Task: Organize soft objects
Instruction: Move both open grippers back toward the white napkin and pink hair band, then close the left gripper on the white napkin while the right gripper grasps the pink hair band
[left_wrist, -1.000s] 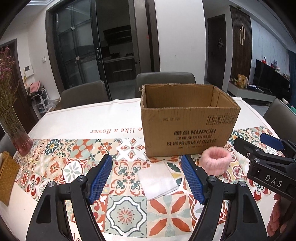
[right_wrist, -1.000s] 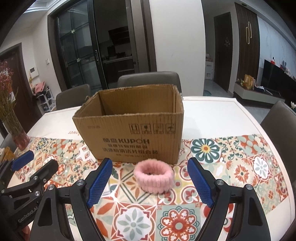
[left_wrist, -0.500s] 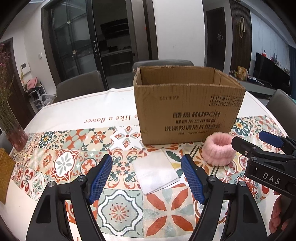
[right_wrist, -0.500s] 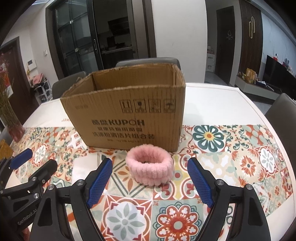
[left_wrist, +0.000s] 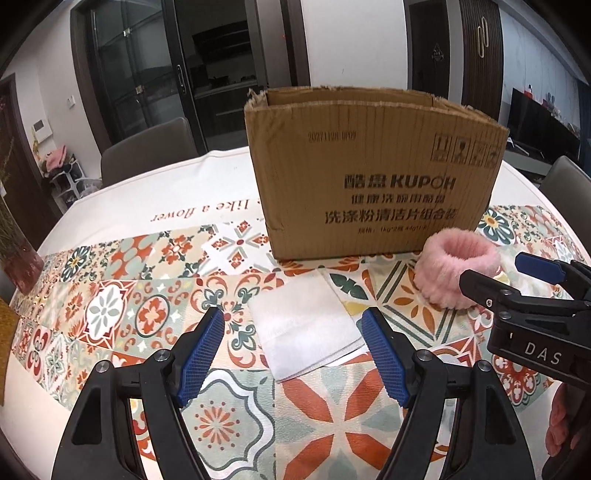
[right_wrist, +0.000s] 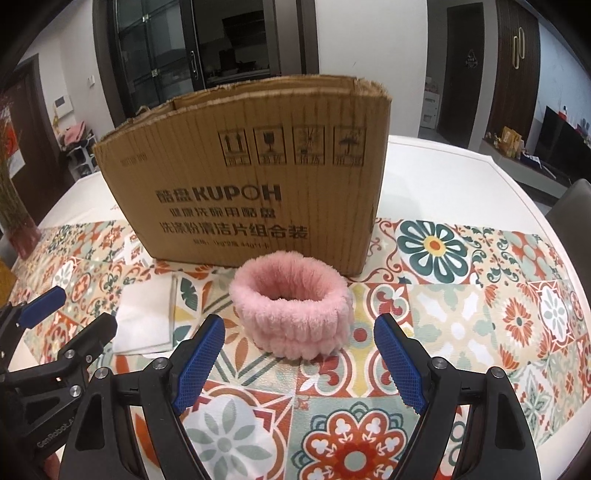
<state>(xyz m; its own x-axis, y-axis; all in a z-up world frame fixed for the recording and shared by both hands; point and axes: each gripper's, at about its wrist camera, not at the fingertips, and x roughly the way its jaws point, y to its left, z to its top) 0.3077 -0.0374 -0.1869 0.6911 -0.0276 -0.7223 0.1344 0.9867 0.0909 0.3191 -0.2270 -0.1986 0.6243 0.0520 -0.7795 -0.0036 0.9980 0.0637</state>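
A folded white cloth (left_wrist: 304, 328) lies flat on the patterned tablecloth, just ahead of my open left gripper (left_wrist: 293, 334), whose blue pads flank its near edge. A fluffy pink headband (right_wrist: 291, 302) lies as a ring just ahead of my open, empty right gripper (right_wrist: 299, 338). It also shows in the left wrist view (left_wrist: 456, 271). An open cardboard box (left_wrist: 373, 177) stands right behind both items; it also shows in the right wrist view (right_wrist: 251, 177). The cloth also shows in the right wrist view (right_wrist: 146, 321).
A vase with flowers (left_wrist: 18, 258) stands at the table's left edge. Grey chairs (left_wrist: 147, 151) ring the far side. A brown woven item (left_wrist: 5, 332) lies at the left edge. The right gripper (left_wrist: 532, 295) shows at the right of the left wrist view.
Both grippers have moved forward and lower toward the table. The cloth, headband and box loom larger. Both grippers stay open.
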